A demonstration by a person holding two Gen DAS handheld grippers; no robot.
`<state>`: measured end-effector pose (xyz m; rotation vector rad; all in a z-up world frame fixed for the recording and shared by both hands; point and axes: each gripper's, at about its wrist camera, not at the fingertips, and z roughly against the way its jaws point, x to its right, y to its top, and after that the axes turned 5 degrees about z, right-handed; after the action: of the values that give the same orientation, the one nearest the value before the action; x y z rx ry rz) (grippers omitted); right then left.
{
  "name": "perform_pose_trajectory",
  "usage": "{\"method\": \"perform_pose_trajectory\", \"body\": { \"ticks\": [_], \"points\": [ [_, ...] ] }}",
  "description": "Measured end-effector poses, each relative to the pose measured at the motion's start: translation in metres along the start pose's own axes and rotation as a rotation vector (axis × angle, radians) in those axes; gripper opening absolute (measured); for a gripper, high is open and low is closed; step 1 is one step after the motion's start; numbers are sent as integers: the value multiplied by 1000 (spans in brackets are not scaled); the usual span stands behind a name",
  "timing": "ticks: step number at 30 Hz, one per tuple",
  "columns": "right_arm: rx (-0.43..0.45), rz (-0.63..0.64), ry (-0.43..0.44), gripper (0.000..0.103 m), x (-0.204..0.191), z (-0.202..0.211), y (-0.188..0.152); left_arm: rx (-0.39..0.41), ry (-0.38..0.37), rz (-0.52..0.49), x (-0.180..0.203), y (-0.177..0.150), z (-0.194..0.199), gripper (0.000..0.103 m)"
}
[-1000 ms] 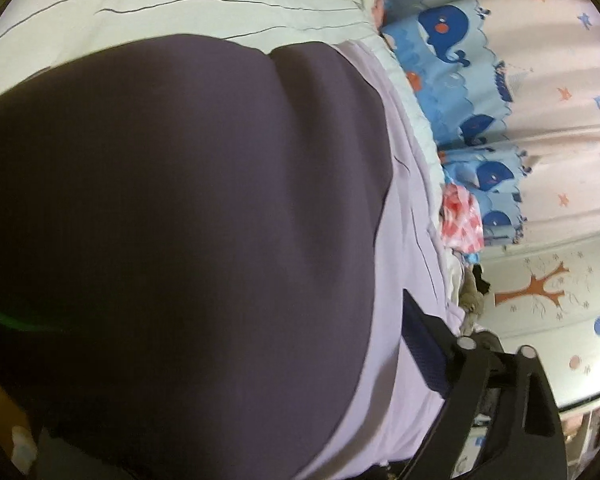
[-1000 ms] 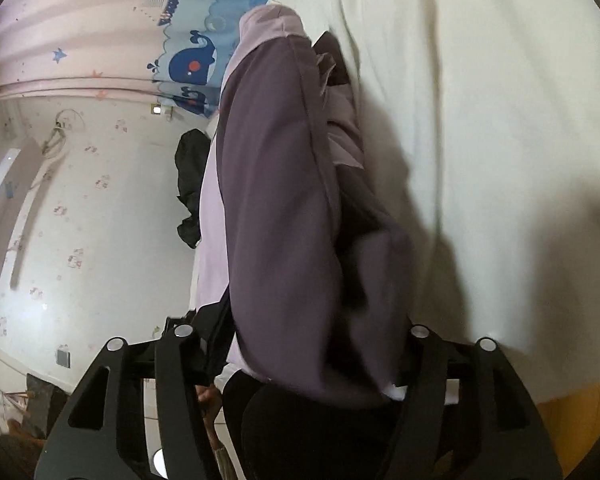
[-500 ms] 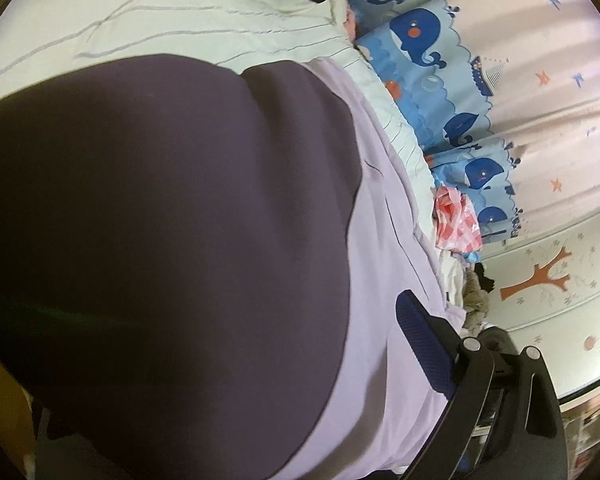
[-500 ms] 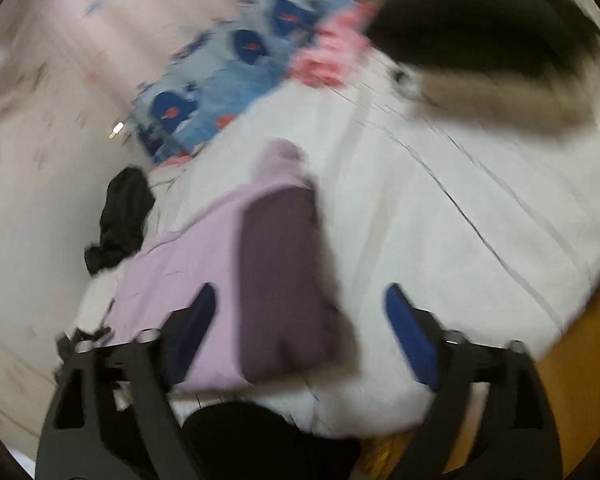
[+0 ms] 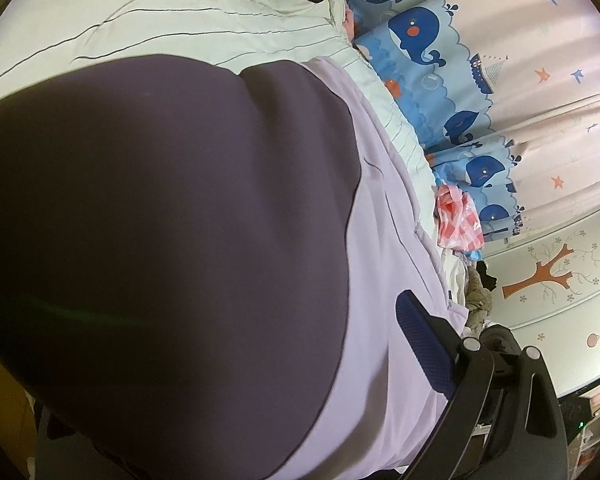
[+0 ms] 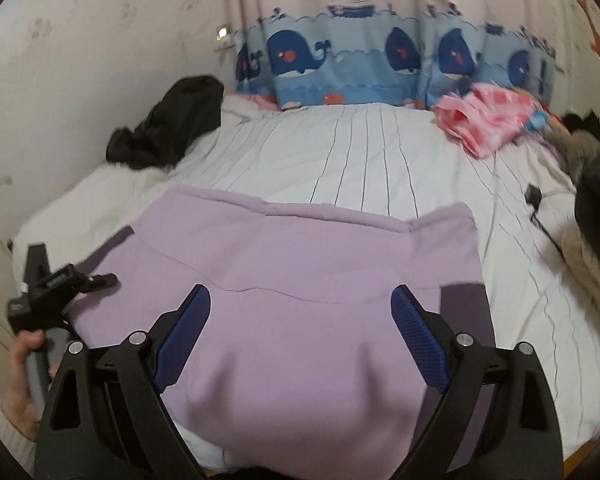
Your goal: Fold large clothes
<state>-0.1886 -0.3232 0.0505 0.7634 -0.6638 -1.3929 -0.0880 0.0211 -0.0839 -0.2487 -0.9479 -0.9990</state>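
Observation:
A lilac garment [image 6: 300, 264] with dark purple panels lies spread flat on the striped white bed [image 6: 360, 148]. My right gripper [image 6: 300, 340] is open and empty, its blue-padded fingers [image 6: 418, 340] wide apart just above the garment's near part. In the left wrist view the garment's dark purple panel [image 5: 160, 240] fills most of the frame and covers the left finger; only the right blue-padded finger [image 5: 424, 340] shows, over lilac cloth [image 5: 388, 280]. The left gripper also shows in the right wrist view [image 6: 56, 280], at the garment's left edge.
A black garment [image 6: 168, 124] lies at the bed's far left by the wall. A pink checked cloth [image 6: 492, 116] and a beige furry item [image 6: 580, 148] lie at the far right. A whale-print curtain [image 6: 340, 64] hangs behind the bed. A black cable [image 6: 536, 204] lies at right.
My right gripper let go of the garment's dark fold, opened and swung up to face the bed. The garment now lies flat. The left gripper's view shifted only slightly.

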Motion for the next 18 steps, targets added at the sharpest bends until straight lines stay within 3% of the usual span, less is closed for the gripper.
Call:
{"method": "perform_pose_trajectory", "body": {
  "ticks": [10,18],
  "points": [
    [-127,83,-16,92,-27,-57,2,-7,-15,6,-2,1,0,92],
    [-146,122,-68,92,-25,-80,11,-8,-23,9,-3,0,0,92]
  ]
}}
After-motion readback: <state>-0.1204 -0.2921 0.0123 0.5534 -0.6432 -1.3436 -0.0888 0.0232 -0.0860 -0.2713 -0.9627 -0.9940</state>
